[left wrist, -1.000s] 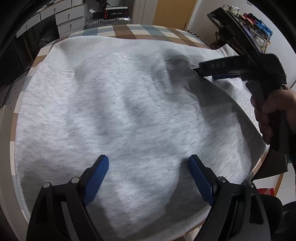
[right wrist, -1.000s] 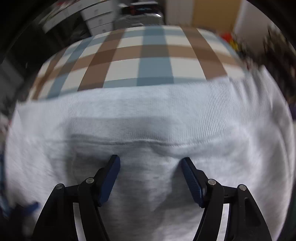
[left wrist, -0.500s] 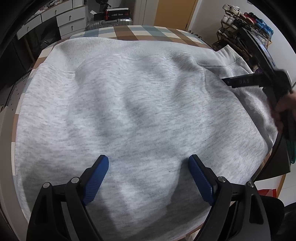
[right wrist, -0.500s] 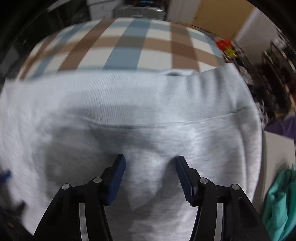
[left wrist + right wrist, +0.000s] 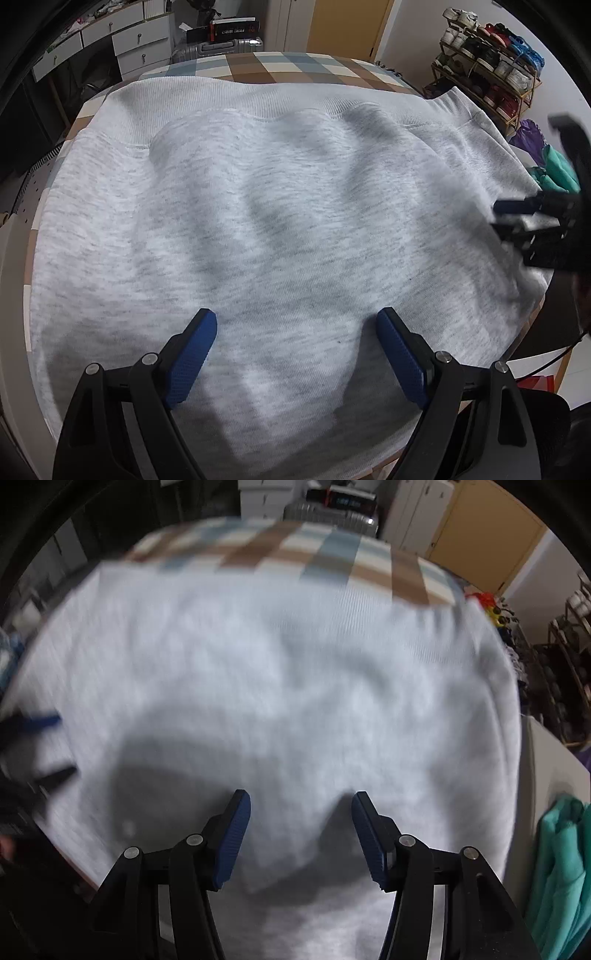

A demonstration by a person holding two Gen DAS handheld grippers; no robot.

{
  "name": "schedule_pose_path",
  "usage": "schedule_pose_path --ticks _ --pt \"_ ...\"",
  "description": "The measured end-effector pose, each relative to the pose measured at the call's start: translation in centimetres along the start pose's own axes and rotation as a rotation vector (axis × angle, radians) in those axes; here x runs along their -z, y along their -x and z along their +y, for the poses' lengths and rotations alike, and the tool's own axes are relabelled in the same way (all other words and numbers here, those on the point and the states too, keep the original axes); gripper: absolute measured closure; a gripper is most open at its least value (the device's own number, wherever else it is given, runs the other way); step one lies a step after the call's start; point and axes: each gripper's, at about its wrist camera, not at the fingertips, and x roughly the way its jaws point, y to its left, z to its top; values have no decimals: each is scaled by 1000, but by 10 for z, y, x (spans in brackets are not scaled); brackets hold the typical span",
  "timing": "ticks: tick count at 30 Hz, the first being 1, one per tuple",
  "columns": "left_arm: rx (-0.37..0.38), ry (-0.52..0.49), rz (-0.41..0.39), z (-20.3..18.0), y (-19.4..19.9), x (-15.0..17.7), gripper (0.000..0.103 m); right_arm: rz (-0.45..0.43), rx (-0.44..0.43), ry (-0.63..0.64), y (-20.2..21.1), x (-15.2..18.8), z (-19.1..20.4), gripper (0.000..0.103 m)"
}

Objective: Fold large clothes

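Sweatshirt (image 5: 266, 221), grey, lies spread flat over the checked tablecloth (image 5: 280, 68), ribbed hem at the far side, soft ripples across the body. My left gripper (image 5: 295, 354) hangs over the near cloth, jaws wide, nothing pinched. My right gripper (image 5: 301, 834) is over the garment's right part, jaws part-spread, empty; that view is blurred. Risk, as I judge it: pinching only the top layer, or dragging ripples into the fold, leaving a skewed crease.
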Motion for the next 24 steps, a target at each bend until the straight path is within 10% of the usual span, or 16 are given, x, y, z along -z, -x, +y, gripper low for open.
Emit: schedule_pose_path --ticks 24 --pt "-1 -1 -19 12 17 0 17 -82 49 -190 19 59 -19 43"
